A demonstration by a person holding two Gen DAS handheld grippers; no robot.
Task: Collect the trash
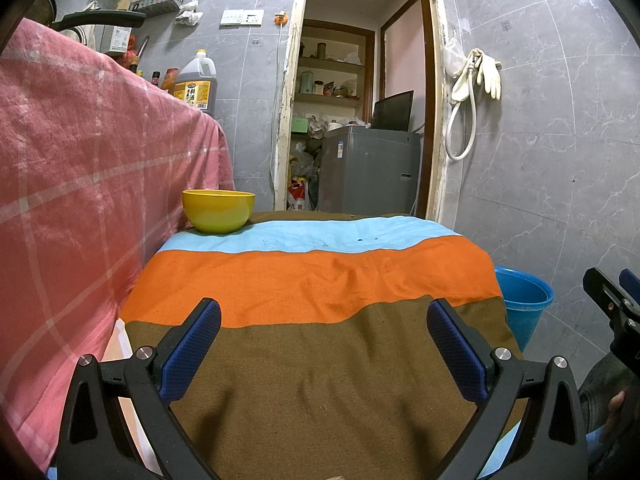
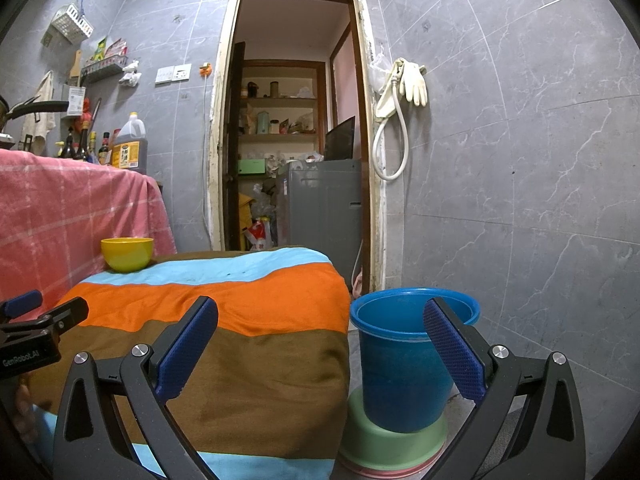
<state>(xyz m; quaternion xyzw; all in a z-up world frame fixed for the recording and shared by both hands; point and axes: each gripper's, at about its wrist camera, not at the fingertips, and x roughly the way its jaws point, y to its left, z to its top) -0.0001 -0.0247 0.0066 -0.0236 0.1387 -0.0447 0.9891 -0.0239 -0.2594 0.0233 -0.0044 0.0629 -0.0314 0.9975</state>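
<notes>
A blue bucket (image 2: 400,364) stands on an upturned green basin (image 2: 394,446) on the floor, right of a low table under a striped cloth (image 2: 248,344). My right gripper (image 2: 320,332) is open, spanning the table's right edge and the bucket, nothing between its fingers. My left gripper (image 1: 324,336) is open above the cloth's brown stripe (image 1: 320,380), holding nothing. A yellow bowl (image 1: 218,211) sits at the cloth's far left corner. I see no loose trash on the cloth. The bucket's rim (image 1: 524,292) shows at right in the left wrist view.
A pink checked cloth (image 1: 68,184) covers a higher counter on the left, with bottles and an oil jug (image 1: 197,82) on it. An open doorway (image 2: 296,140) lies ahead with a grey appliance (image 2: 324,200). Grey tiled wall with hanging gloves (image 2: 412,80) stands right.
</notes>
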